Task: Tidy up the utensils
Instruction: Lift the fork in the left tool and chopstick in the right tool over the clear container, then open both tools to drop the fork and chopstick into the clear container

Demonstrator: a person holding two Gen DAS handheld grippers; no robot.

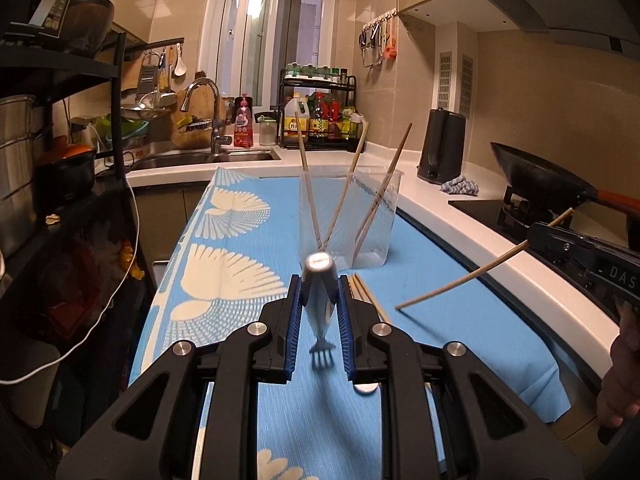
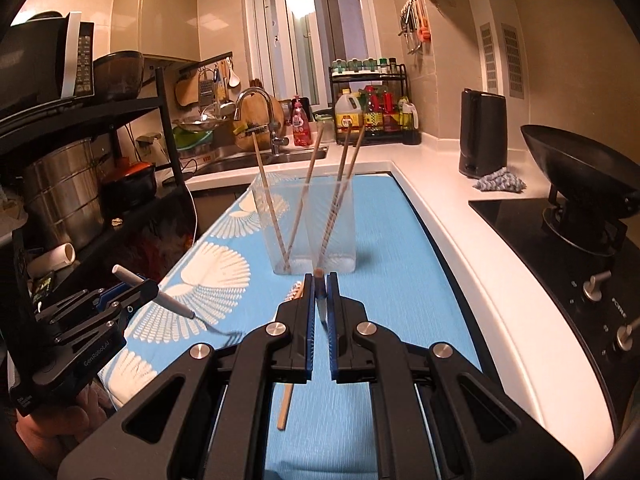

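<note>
A clear plastic holder (image 1: 352, 220) (image 2: 308, 228) stands on the blue mat (image 1: 248, 240) and holds several wooden chopsticks (image 1: 308, 184) (image 2: 272, 208). My left gripper (image 1: 319, 292) is shut on a metal fork (image 1: 320, 300), handle end pointing forward, tines hanging down; it also shows in the right wrist view (image 2: 172, 302). My right gripper (image 2: 320, 292) is shut on a wooden chopstick (image 2: 319, 280), seen end on; in the left wrist view that chopstick (image 1: 460, 280) slants down over the mat. Loose chopsticks (image 1: 368, 294) (image 2: 286, 404) lie on the mat beneath the grippers.
A white counter (image 2: 460, 216) runs along the right with a stove and black wok (image 2: 580, 176), a black kettle (image 2: 482, 136) and a cloth (image 2: 500, 182). A sink with faucet (image 1: 208, 116) and a bottle rack (image 1: 320, 116) are behind. A black shelf (image 1: 60, 160) stands left.
</note>
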